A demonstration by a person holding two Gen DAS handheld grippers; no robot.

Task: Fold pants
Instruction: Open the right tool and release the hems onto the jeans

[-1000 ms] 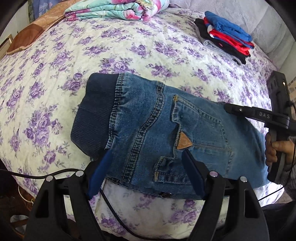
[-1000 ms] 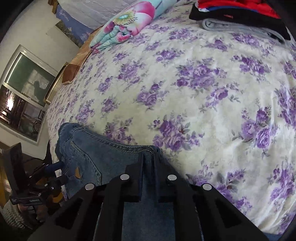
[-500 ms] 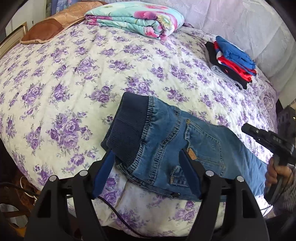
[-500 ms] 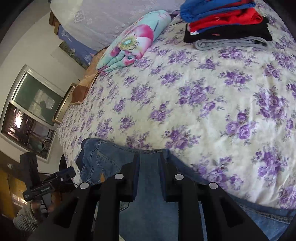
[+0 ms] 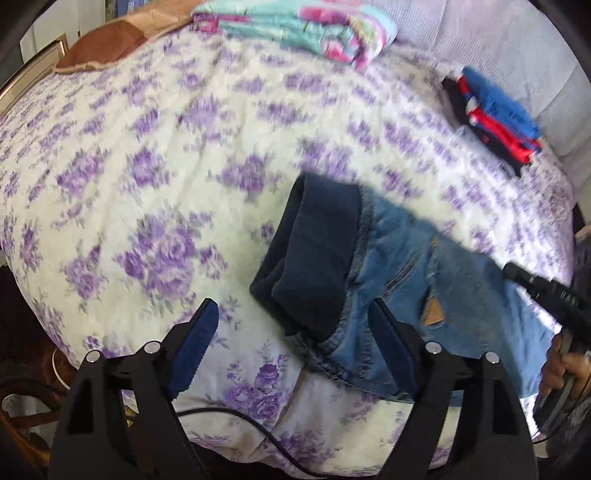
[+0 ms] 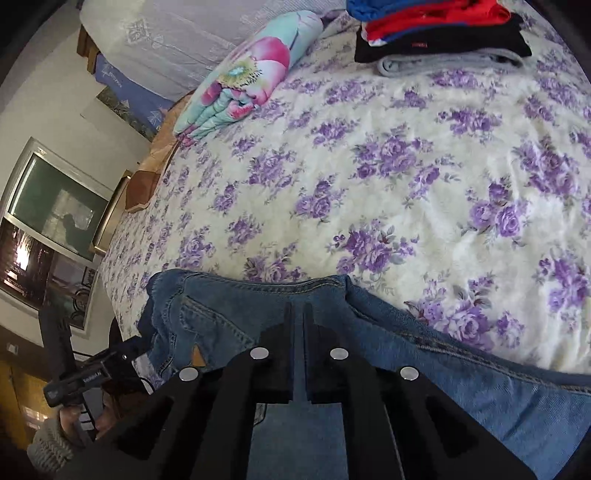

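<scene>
Since the earlier frame the left claw [image 5: 291, 332] had drawn back off the blue denim pants with the dark ribbed waistband [image 5: 388, 280] and its jaws had just widened, released, nothing between them. The pants lay on the purple-flowered bedspread [image 6: 406, 166]. The right claw [image 6: 297, 317] stayed clenched on the denim.

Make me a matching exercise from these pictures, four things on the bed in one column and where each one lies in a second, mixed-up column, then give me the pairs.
Things:
1 jeans
2 stack of folded clothes
3 floral quilt
4 brown pillow

Places:
A far left corner
B near edge, by the left gripper
C far right, by the pale wall
D far middle, folded

Pairs: 1-B, 2-C, 3-D, 4-A
</scene>
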